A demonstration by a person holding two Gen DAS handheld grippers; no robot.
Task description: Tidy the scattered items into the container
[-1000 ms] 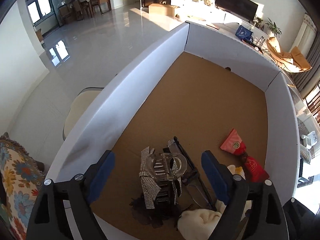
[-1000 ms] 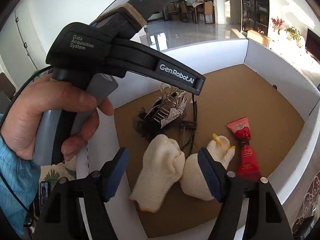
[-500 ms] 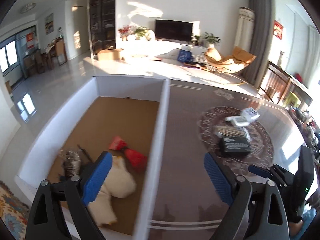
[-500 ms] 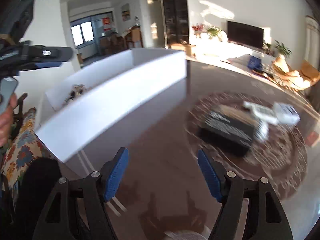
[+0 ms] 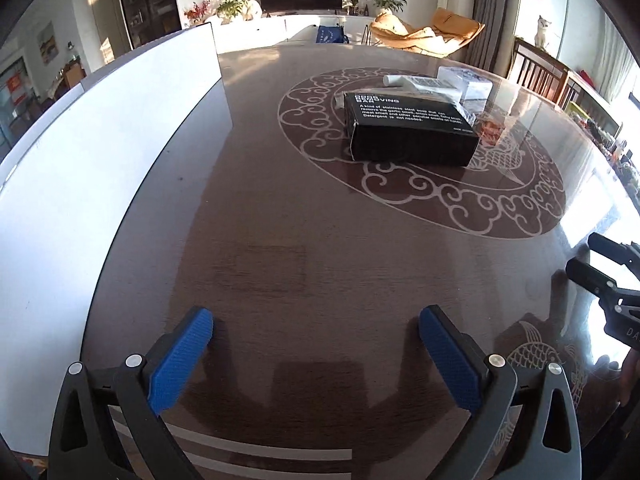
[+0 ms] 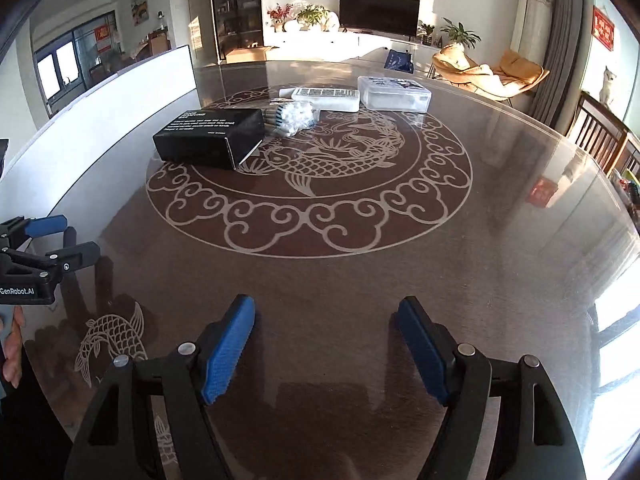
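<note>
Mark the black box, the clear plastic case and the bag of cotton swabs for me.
black box (image 6: 210, 126): right wrist view, on its printed top face.
clear plastic case (image 6: 394, 94): right wrist view, middle of its lid.
bag of cotton swabs (image 6: 290, 116): right wrist view, on the white swab tips.

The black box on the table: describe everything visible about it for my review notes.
The black box is a flat, rectangular carton, apparently cardboard, with white print on its top face. It lies flat on the dark patterned table, over the rim of the round ornament, near the white container wall. A clear packet of cotton swabs lies against its far end. Neither tongs touch it.
</note>
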